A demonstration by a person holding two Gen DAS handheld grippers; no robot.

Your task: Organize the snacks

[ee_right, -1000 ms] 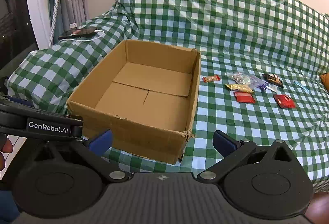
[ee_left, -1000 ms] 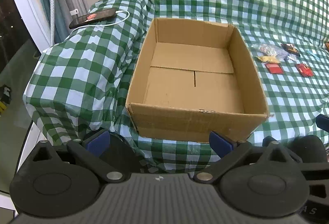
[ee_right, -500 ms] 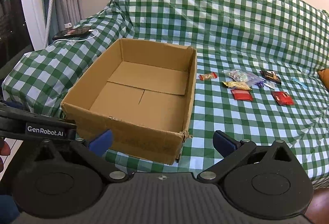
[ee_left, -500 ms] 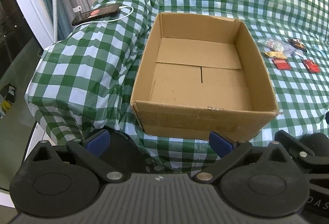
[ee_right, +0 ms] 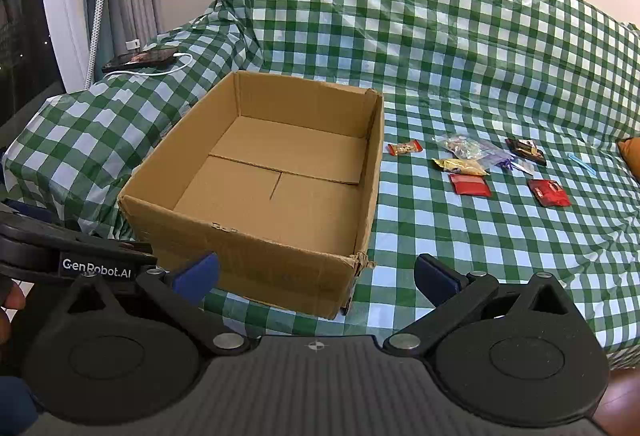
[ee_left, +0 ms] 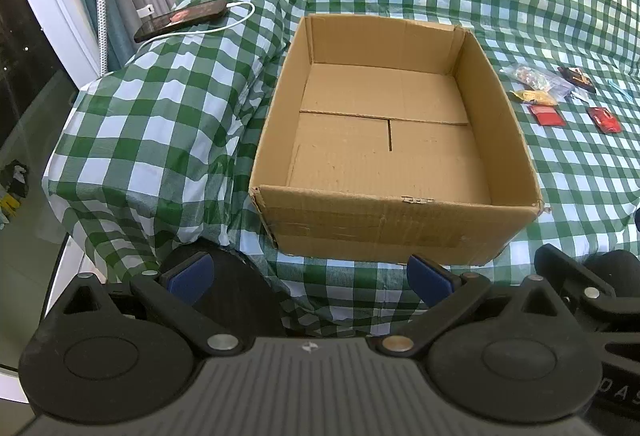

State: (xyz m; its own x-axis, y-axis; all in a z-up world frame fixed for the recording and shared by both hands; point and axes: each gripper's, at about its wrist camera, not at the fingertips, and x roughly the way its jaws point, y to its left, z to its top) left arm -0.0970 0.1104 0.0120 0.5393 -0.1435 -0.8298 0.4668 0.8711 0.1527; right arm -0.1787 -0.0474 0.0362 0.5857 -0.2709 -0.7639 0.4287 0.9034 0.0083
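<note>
Snacks lie loose on the green-checked cover [ee_right: 460,47] of a sofa, to the right of an open cardboard box [ee_right: 280,260], and none of them is in the box.

Nearest the cameras, the left gripper [ee_left: 310,278] hangs before the box's front wall with its jaws spread wide and nothing between them. The right gripper [ee_right: 316,276] hangs before the box's front right corner, its jaws also spread and holding nothing. A fingertip [ee_right: 12,302] shows at the left edge of the right wrist view, beside the left tool's body.

The box rests on the seat near its front edge, upright, its bare floor flaps showing.

Beyond and to the right, a small orange wrapped bar [ee_right: 405,147] lies just beside the box's right wall. Farther right sit a yellow packet [ee_right: 460,165], a clear bag of sweets [ee_right: 466,147], two red packets [ee_right: 470,184] [ee_right: 549,192] and a dark packet [ee_right: 525,151], close together but mostly apart.

On the far left, a phone [ee_left: 182,19] lies on the covered armrest with a white cable [ee_left: 224,27] plugged in.
</note>
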